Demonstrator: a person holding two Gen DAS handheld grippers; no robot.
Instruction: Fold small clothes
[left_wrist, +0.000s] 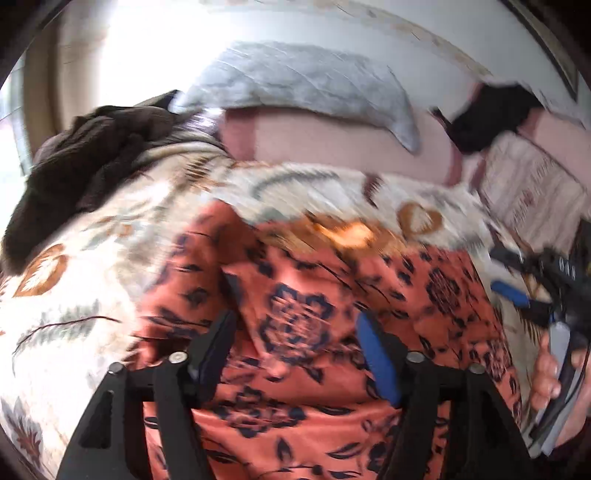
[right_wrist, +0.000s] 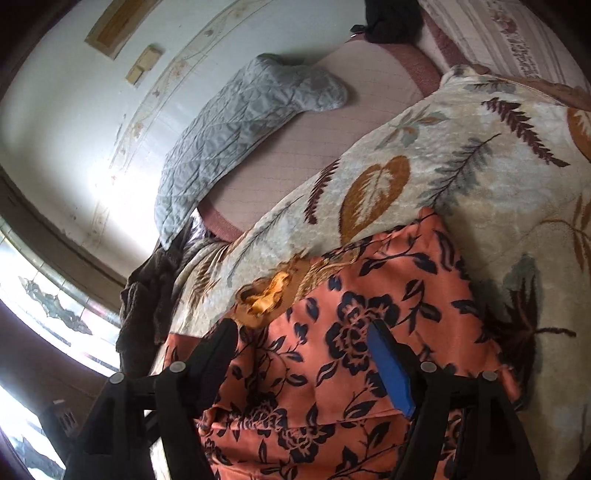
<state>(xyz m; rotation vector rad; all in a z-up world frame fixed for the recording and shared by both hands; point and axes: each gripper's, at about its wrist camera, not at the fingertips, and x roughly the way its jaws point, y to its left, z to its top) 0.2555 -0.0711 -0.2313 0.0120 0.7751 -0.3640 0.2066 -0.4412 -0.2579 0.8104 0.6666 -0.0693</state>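
A salmon-orange garment with dark blue flowers (left_wrist: 306, 413) (right_wrist: 369, 288) lies spread on a cream leaf-patterned blanket (left_wrist: 92, 295) (right_wrist: 461, 155). Its yellow-orange inner edge (left_wrist: 347, 232) (right_wrist: 266, 291) shows at the far end. My left gripper (left_wrist: 295, 325) hovers over the garment, open, with only cloth visible below the gap between its fingers. My right gripper (right_wrist: 299, 332) also stands open above the same garment, nothing between its pads. In the left wrist view, which is blurred, the right gripper (left_wrist: 535, 295) appears at the right edge with a hand (left_wrist: 546, 373) around its handle.
A grey quilted pillow (left_wrist: 295, 77) (right_wrist: 236, 122) lies on the pink sheet (left_wrist: 332, 144) (right_wrist: 314, 147) beyond the blanket. A dark brown cloth (left_wrist: 85, 155) (right_wrist: 147, 306) is heaped at the blanket's left edge. A black item (left_wrist: 491, 114) (right_wrist: 391, 18) sits far back. A bright window (right_wrist: 37, 295) is left.
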